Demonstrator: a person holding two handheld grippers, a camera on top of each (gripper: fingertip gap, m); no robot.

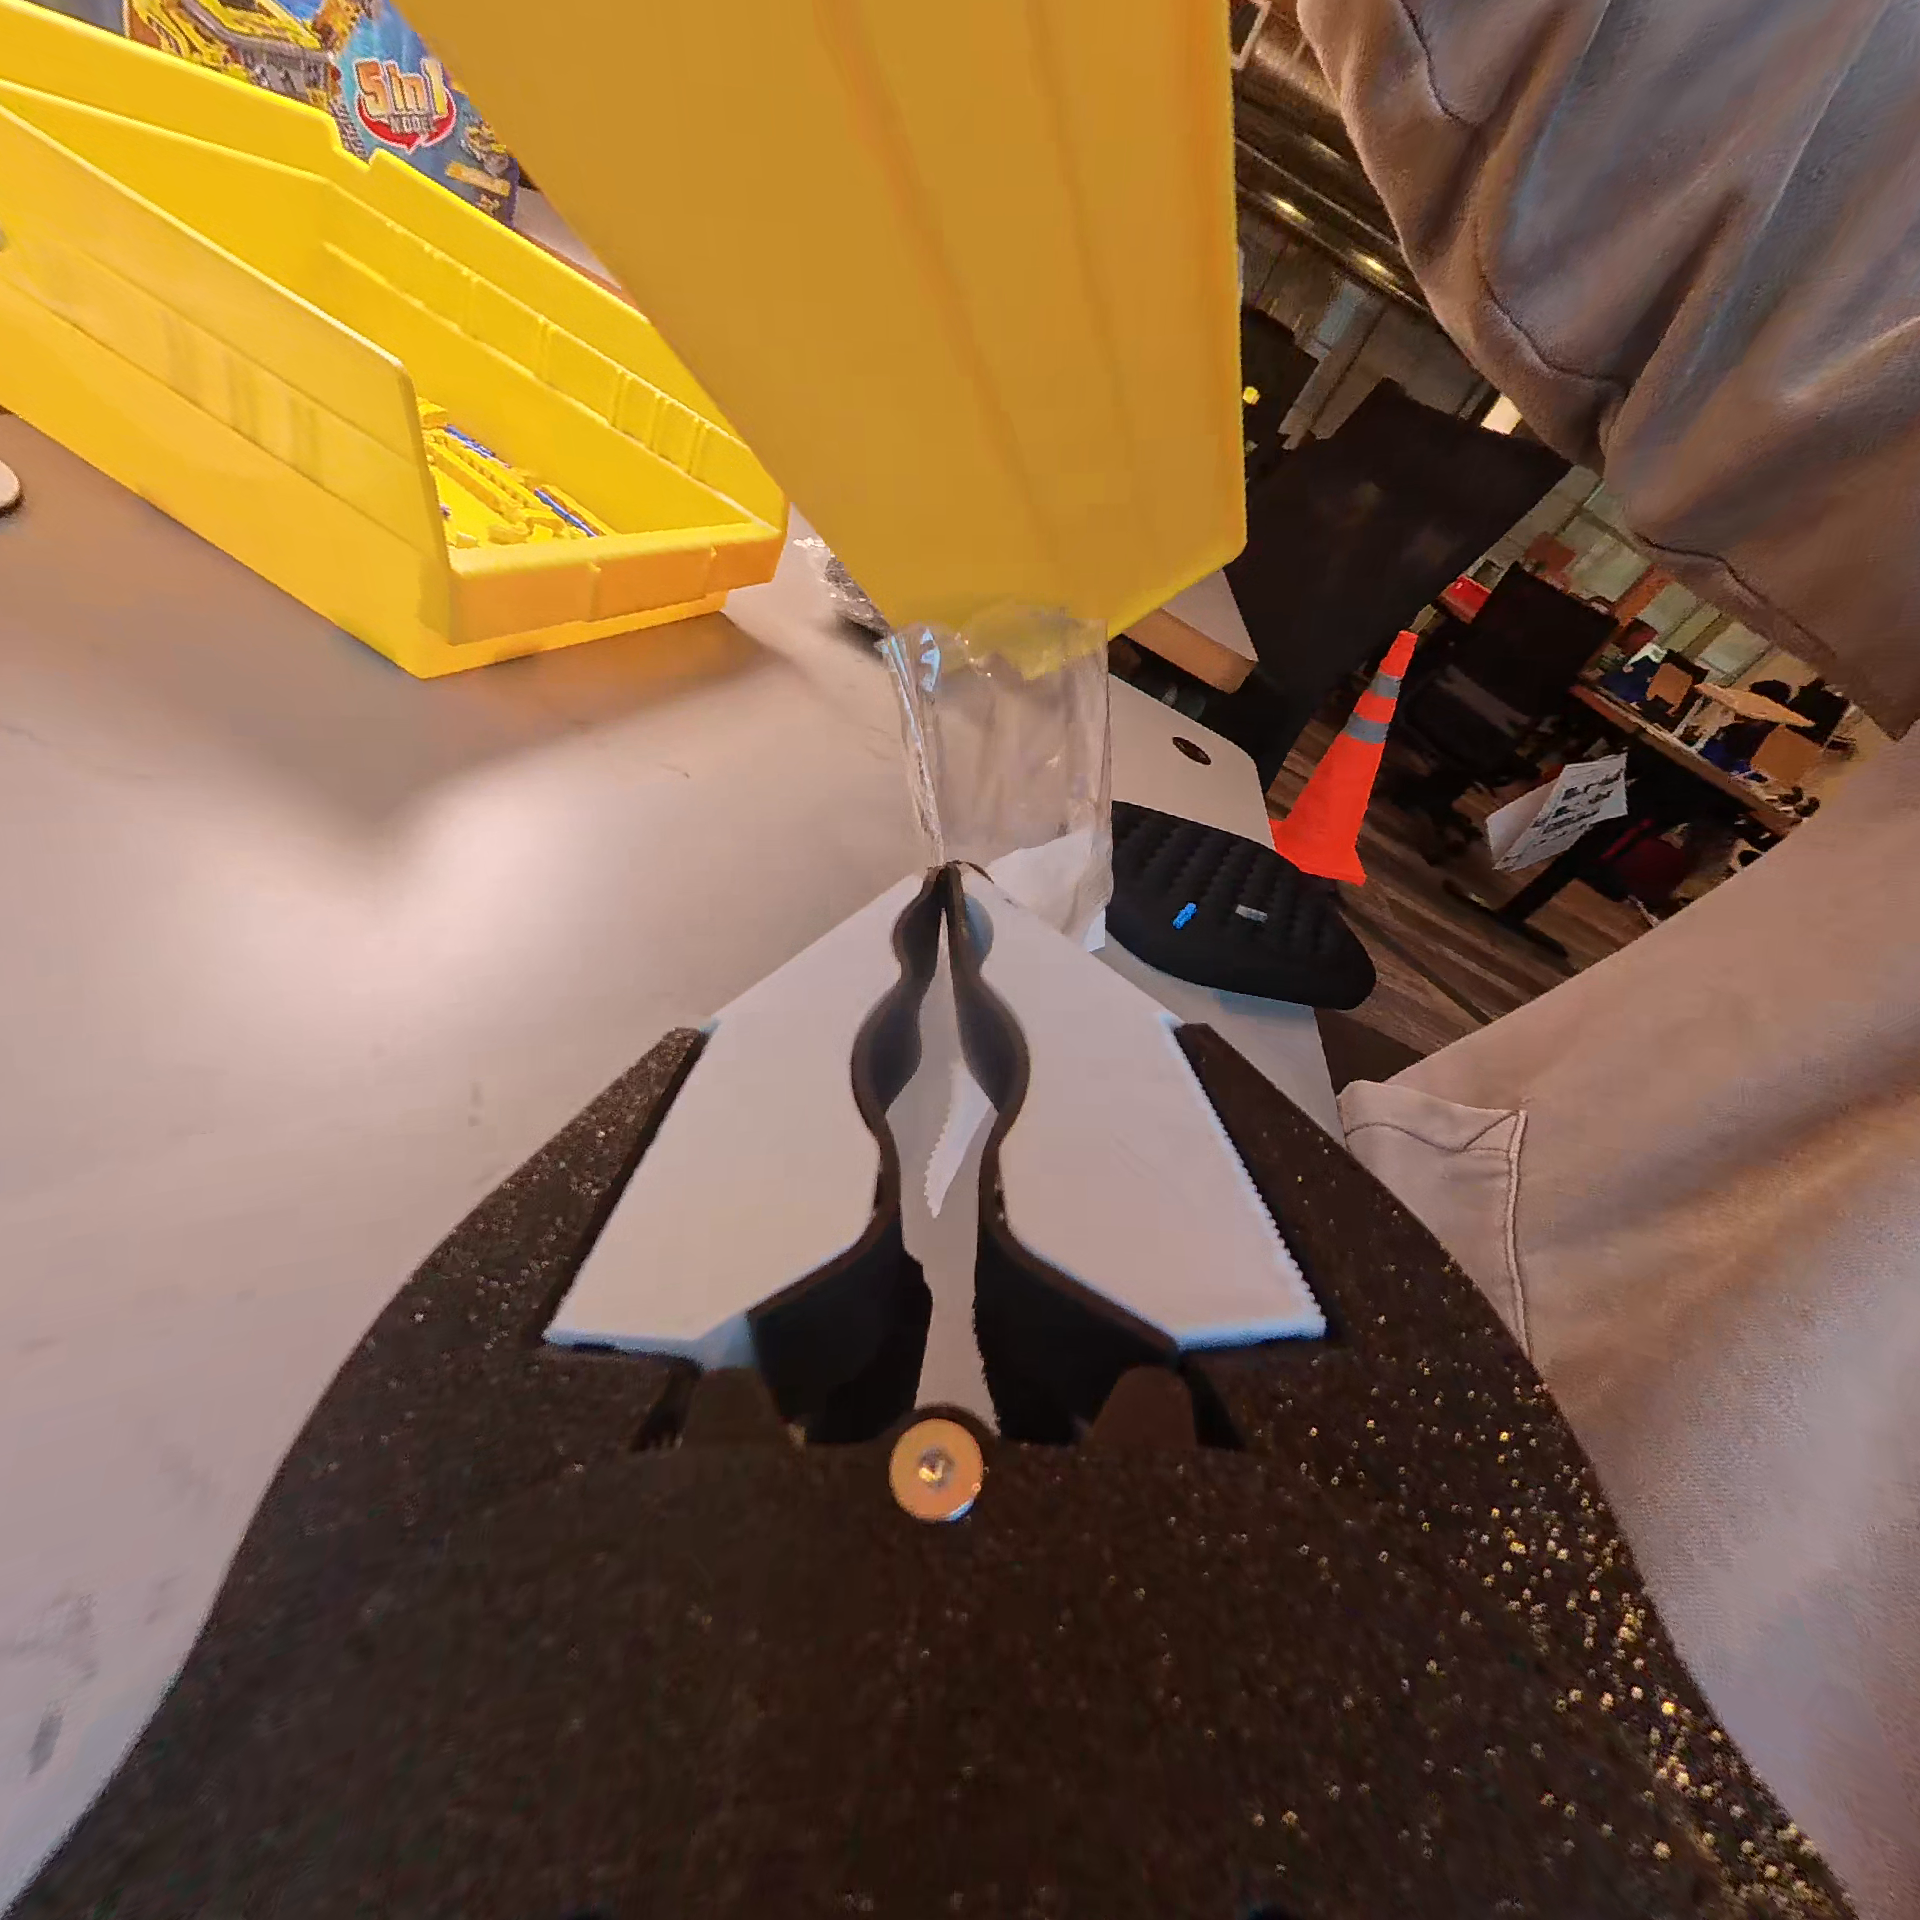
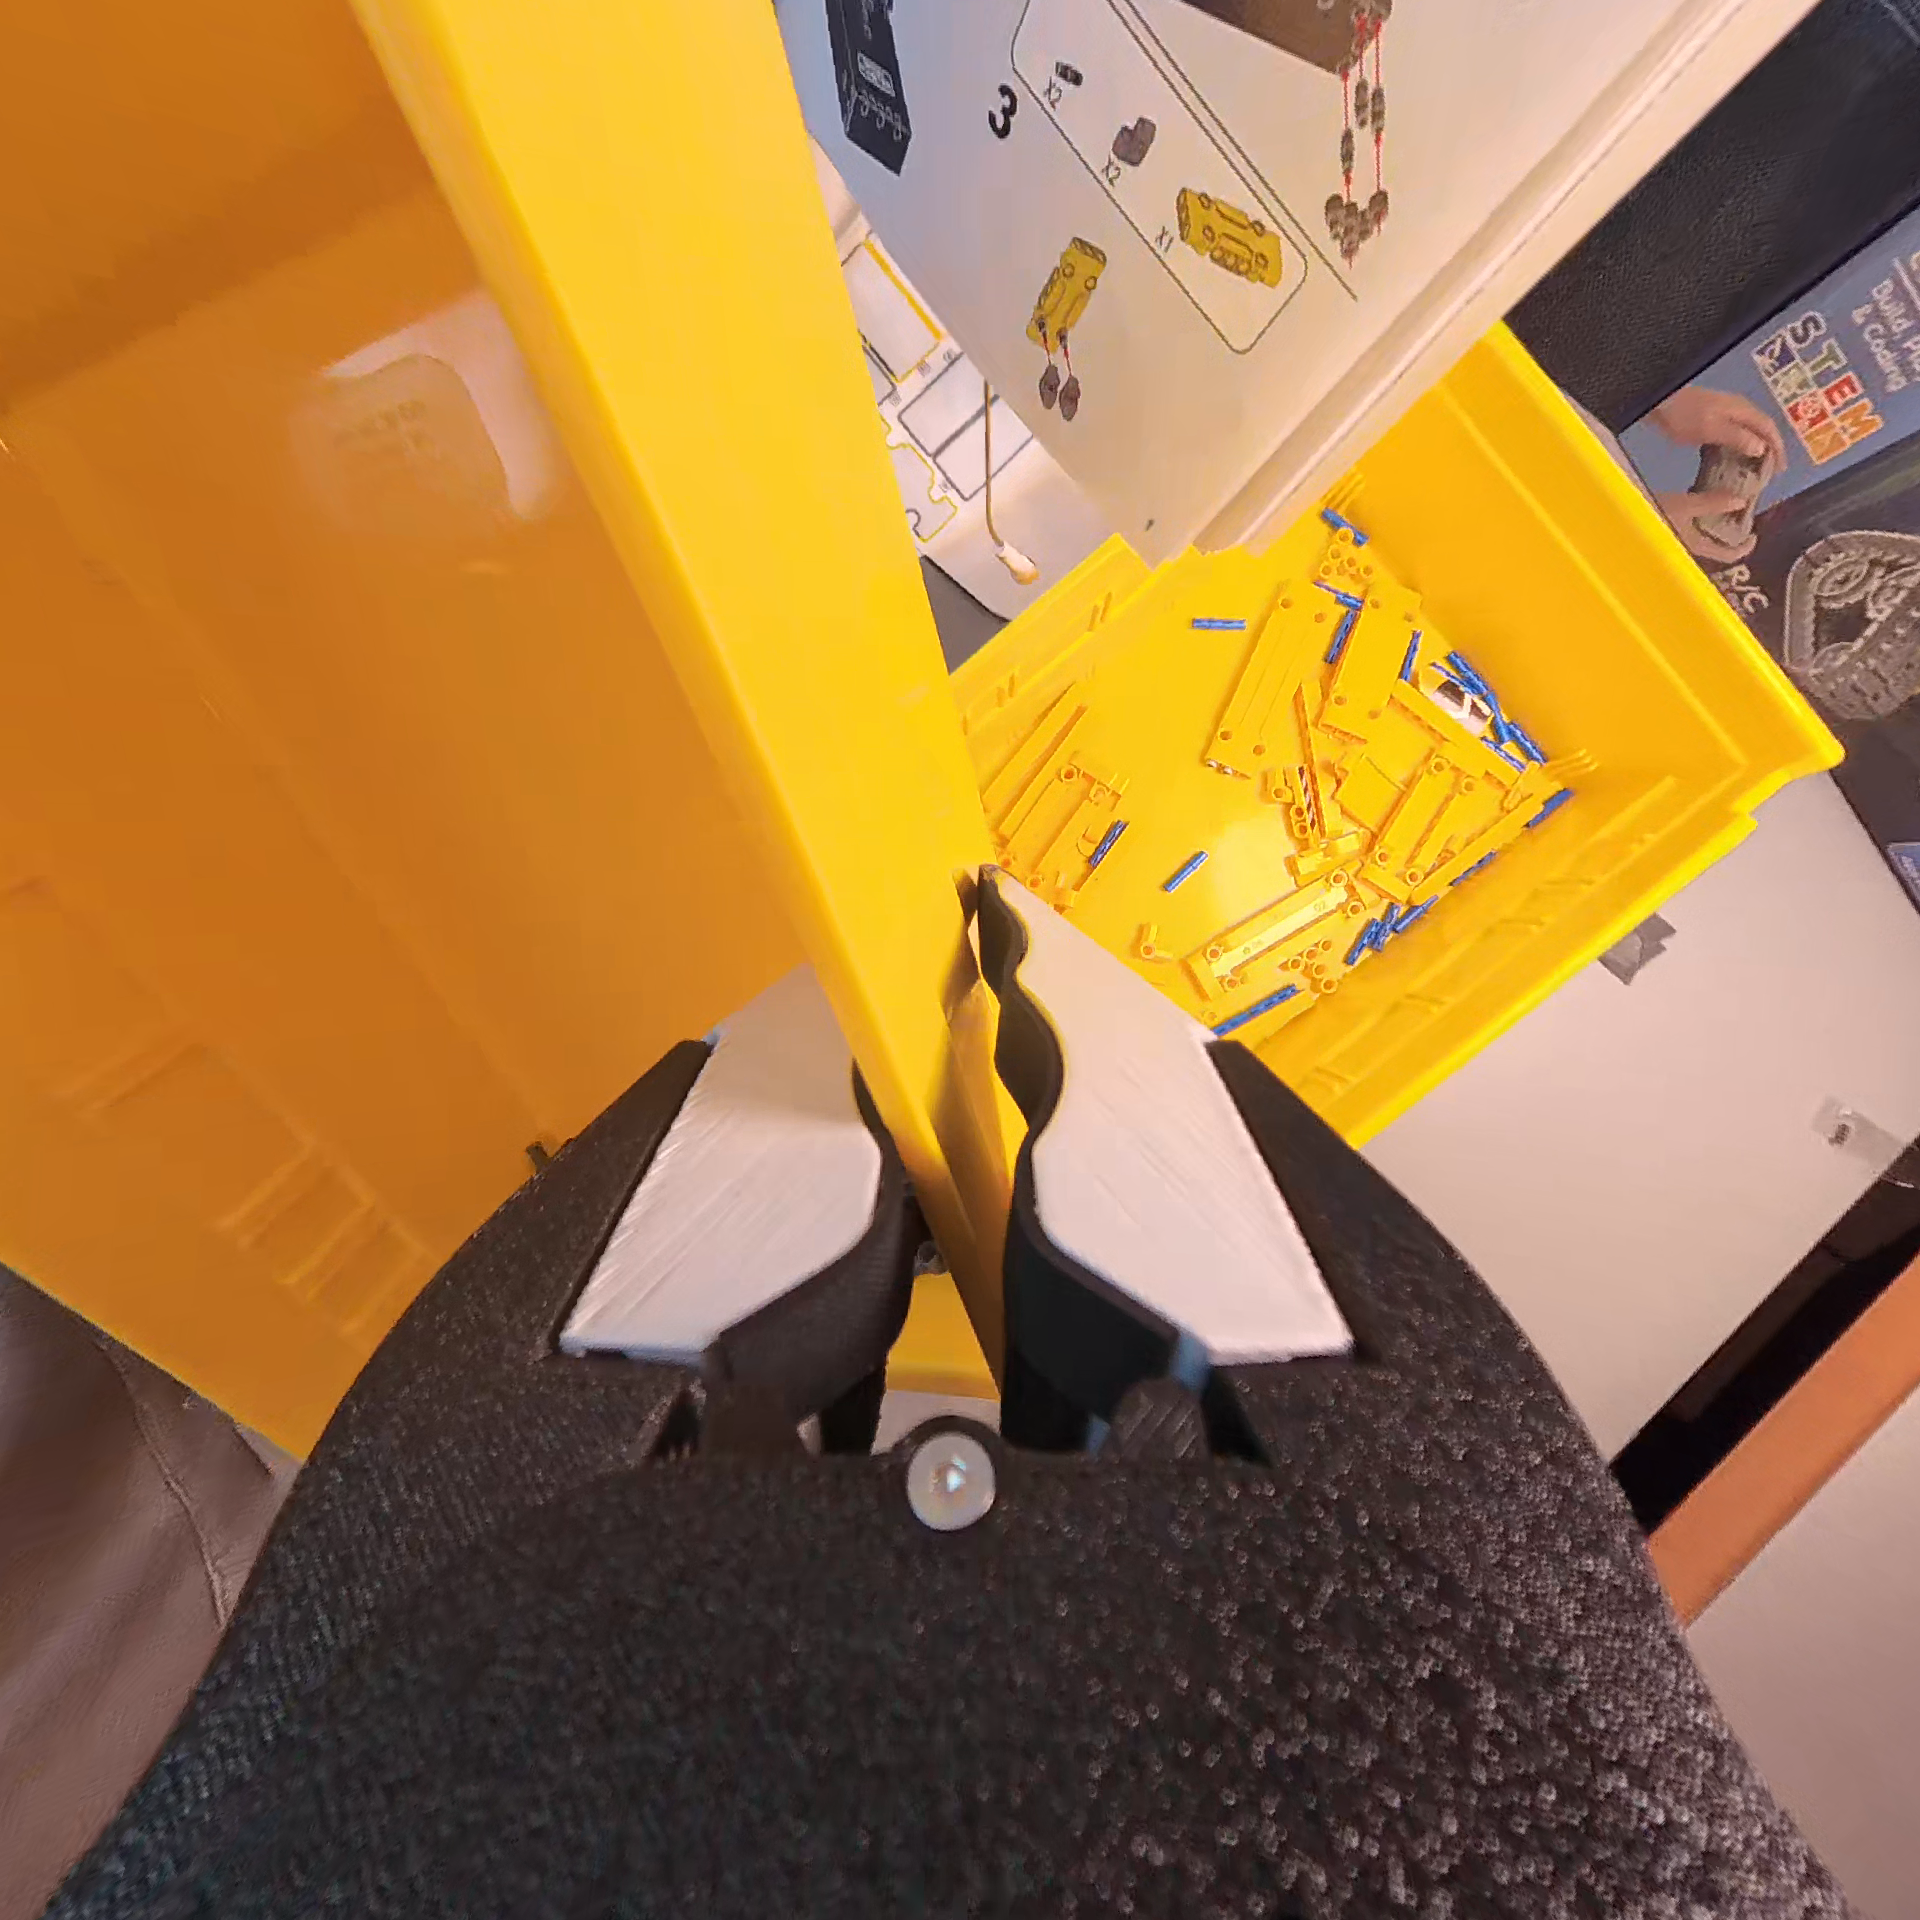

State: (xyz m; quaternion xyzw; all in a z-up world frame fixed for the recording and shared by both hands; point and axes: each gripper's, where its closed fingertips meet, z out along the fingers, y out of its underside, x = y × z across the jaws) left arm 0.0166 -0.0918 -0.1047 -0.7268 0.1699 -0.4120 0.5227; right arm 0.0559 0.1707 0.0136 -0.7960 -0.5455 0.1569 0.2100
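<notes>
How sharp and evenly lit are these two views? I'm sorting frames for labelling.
Left wrist view: the left gripper is crisp, the clear plastic bag it pinches shows glare, the table has soft reflections, and edges bow with wide-angle distortion. Right wrist view: the raised yellow bin in the right gripper is motion-smeared at left, with a washed-out highlight; the bricks look sharp.

Ahead of left tool [image 1: 943, 883]: lifted yellow bin [image 1: 883, 291] and clear plastic bag [image 1: 997, 748] are blocking the way forward.
Left side: grey worktop [image 1: 312, 935] is lying open up to the parts bin [image 1: 364, 436].
Right side: grey sleeve [image 1: 1662, 312] is crowding in; black pad [image 1: 1236, 914] is sitting near the edge.
Ahead of right tool [image 2: 971, 883]: bin wall [image 2: 675, 468] is filling the left half; open parts bin [image 2: 1558, 582] and instruction sheet [image 2: 1247, 156] are occupying the right.
</notes>
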